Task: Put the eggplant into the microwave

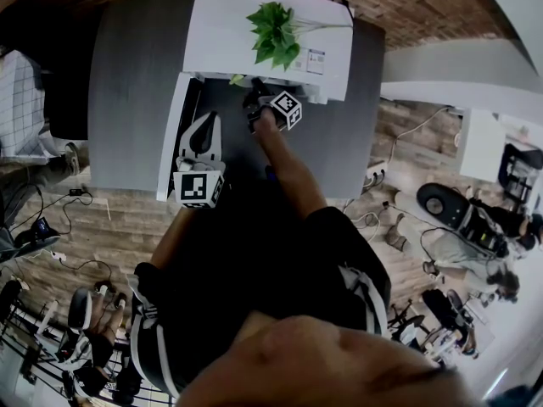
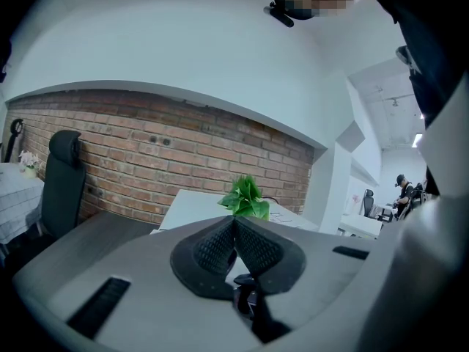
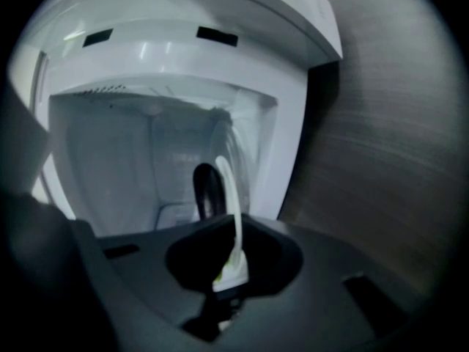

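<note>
The white microwave (image 1: pixel 222 36) stands on a grey table with its door (image 1: pixel 174 138) swung open to the left. My right gripper (image 1: pixel 256 102) is at the mouth of the cavity. In the right gripper view this gripper (image 3: pixel 233 229) is shut on the eggplant's pale green stem (image 3: pixel 229 196). The eggplant's dark body (image 3: pixel 204 191) hangs ahead of the jaws, in front of the white cavity (image 3: pixel 132 152). My left gripper (image 1: pixel 200 147) is lower, beside the open door. In its own view the left gripper (image 2: pixel 234 229) is shut with nothing between the pads.
A green potted plant (image 1: pixel 276 32) sits on top of the microwave (image 2: pixel 194 205). The grey table (image 1: pixel 131 91) backs onto a brick wall (image 2: pixel 146 160). Cables lie on the wooden floor (image 1: pixel 76 227) at the left. Chairs and a seated person (image 1: pixel 467 236) are at the right.
</note>
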Demonstrator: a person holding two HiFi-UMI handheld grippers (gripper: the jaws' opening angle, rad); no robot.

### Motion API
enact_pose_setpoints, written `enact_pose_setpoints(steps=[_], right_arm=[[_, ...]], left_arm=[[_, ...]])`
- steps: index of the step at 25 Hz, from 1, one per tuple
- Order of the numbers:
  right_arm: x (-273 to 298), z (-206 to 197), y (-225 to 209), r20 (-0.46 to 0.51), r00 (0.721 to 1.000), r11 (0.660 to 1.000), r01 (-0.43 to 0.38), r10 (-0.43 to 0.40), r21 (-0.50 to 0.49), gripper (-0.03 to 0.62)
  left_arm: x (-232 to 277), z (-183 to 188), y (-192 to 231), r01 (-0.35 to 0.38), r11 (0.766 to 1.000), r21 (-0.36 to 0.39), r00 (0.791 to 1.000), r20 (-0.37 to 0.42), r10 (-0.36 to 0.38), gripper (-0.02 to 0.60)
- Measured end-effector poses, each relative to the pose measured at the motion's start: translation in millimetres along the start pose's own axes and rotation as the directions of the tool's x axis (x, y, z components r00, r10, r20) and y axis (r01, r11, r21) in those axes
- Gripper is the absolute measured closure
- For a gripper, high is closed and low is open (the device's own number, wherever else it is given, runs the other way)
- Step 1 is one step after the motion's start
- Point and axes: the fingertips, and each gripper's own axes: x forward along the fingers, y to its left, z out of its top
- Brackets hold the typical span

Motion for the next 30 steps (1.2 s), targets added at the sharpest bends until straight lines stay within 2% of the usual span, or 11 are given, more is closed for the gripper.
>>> enact_pose_setpoints(steps=[12, 14, 17, 22, 30], right_arm=[[3.4, 3.3, 3.2, 0.003, 1.0, 1.0, -0.022, 0.022, -0.015, 0.55], [4.8, 6.1, 2.2, 0.005, 0.999, 0.999, -0.031, 0.031, -0.026, 0.504], [1.8, 5.8, 7.2, 0.01, 1.0, 1.0, -0.022, 0.022, -0.019, 0.48], [-5.4, 4.7, 11.0, 0.03, 1.0, 1.0, 0.002, -0.002, 0.008, 0.462], [-4.9, 10.9, 2.8, 0.037, 0.999, 0.999, -0.011, 0.013, -0.038, 0.445]], left_arm=[[4.4, -2.9, 2.3, 0.003, 1.0, -0.018, 1.0, -0.007, -0.003, 0.546], [5.1, -3.2, 2.0, 0.005, 1.0, -0.02, 1.0, -0.008, -0.005, 0.546], [5.9, -2.3, 0.2, 0.011, 1.0, -0.017, 1.0, -0.004, -0.011, 0.546], [5.9, -1.7, 0.2, 0.015, 1.0, -0.014, 1.0, -0.002, -0.015, 0.546], [5.4, -0.4, 1.0, 0.018, 1.0, -0.017, 1.0, 0.002, -0.018, 0.546]])
